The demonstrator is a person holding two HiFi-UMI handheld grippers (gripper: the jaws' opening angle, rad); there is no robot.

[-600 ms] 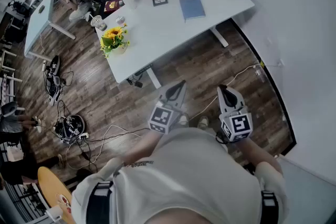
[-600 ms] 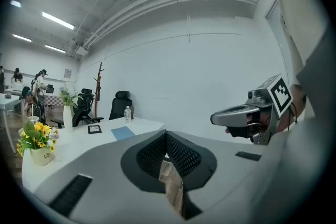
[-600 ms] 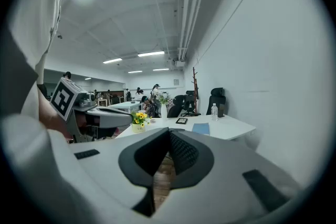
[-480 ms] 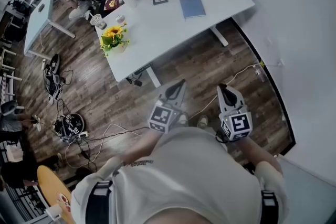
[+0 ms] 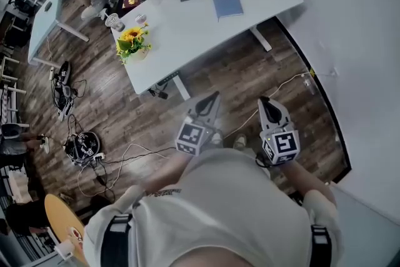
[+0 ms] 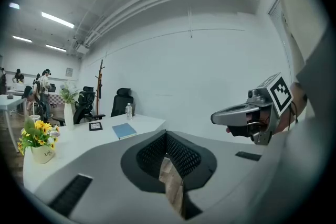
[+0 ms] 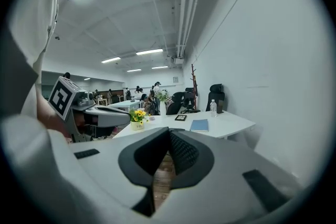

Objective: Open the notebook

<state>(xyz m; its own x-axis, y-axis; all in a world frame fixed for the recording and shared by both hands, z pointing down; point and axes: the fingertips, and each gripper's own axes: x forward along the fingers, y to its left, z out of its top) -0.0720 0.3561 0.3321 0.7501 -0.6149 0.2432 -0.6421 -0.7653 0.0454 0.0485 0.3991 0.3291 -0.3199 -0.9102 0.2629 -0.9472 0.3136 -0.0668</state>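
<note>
Wood floor (image 5: 237,69) runs under both grippers. The left gripper (image 5: 212,100) and right gripper (image 5: 265,103) hang short of the table (image 5: 187,28), jaws together, empty. The closed notebook (image 5: 227,3) lies on the table's right half, straight ahead, well apart, neither gripper clearly nearer.

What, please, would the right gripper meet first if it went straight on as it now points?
Nothing close: wood floor lies ahead of the right gripper. Its line seems to reach the near edge of the white table, short of the blue notebook; depth is unclear.
</note>
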